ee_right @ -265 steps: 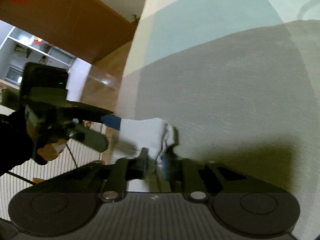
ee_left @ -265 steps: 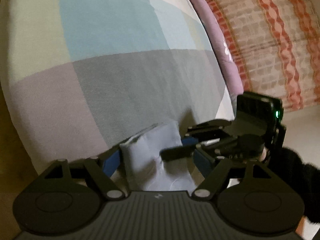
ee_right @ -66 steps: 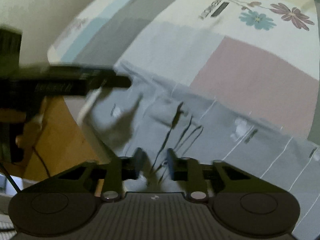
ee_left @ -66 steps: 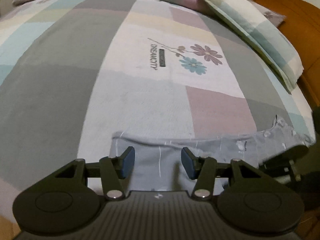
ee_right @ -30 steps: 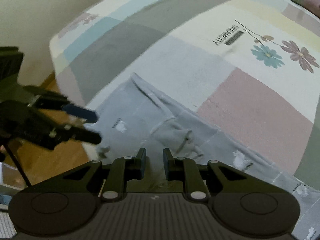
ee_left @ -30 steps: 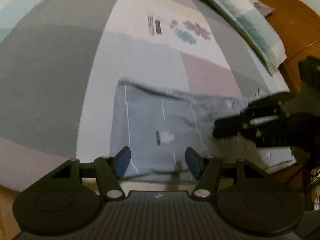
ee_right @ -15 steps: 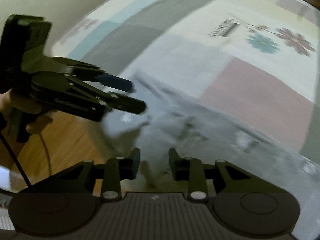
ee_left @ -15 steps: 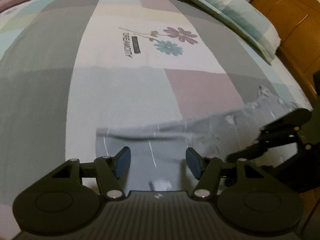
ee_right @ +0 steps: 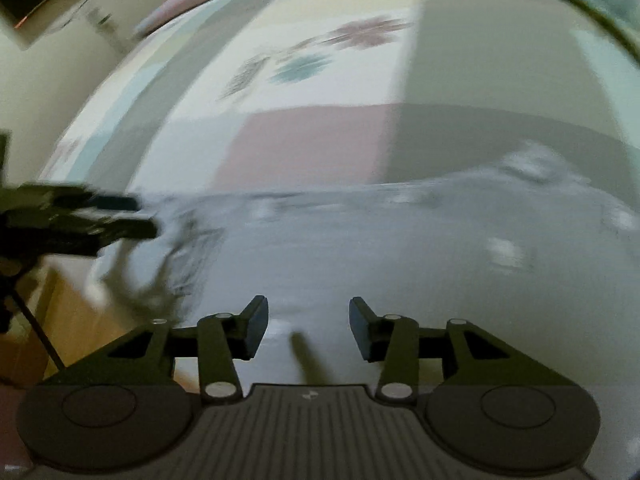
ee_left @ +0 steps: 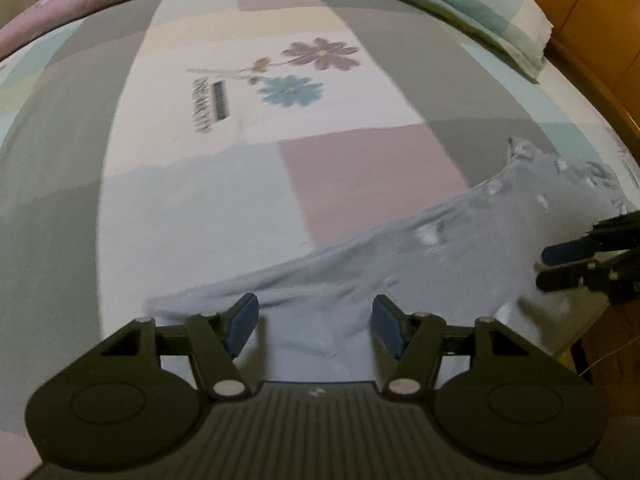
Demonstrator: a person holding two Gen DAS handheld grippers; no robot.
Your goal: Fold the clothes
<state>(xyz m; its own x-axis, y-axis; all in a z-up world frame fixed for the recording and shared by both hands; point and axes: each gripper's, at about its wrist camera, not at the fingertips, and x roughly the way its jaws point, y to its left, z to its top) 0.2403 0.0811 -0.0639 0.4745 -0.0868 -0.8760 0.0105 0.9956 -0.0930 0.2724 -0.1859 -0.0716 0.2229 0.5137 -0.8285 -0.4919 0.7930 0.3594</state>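
A thin grey garment (ee_left: 400,264) lies spread along the patchwork bedsheet's (ee_left: 200,200) near edge, across the lower frame. Left gripper (ee_left: 314,320) and right gripper (ee_right: 308,322) hang wide apart, holding nothing. The cloth looks light and limp; corners or hems seem the best hold.

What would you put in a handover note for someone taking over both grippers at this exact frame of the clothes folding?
Left gripper: open, holding nothing, jaws over the near edge of the grey garment.
Right gripper: open, also empty, above the same garment; its view is motion-blurred.
The garment lies spread in a long strip along the near edge of the patchwork bedspread, its far end bunched. A pillow sits at the far corner.
Done: garment laid out on the bed. No fold is visible.
Left: smooth the bunched end, grip the edges and make the folds.
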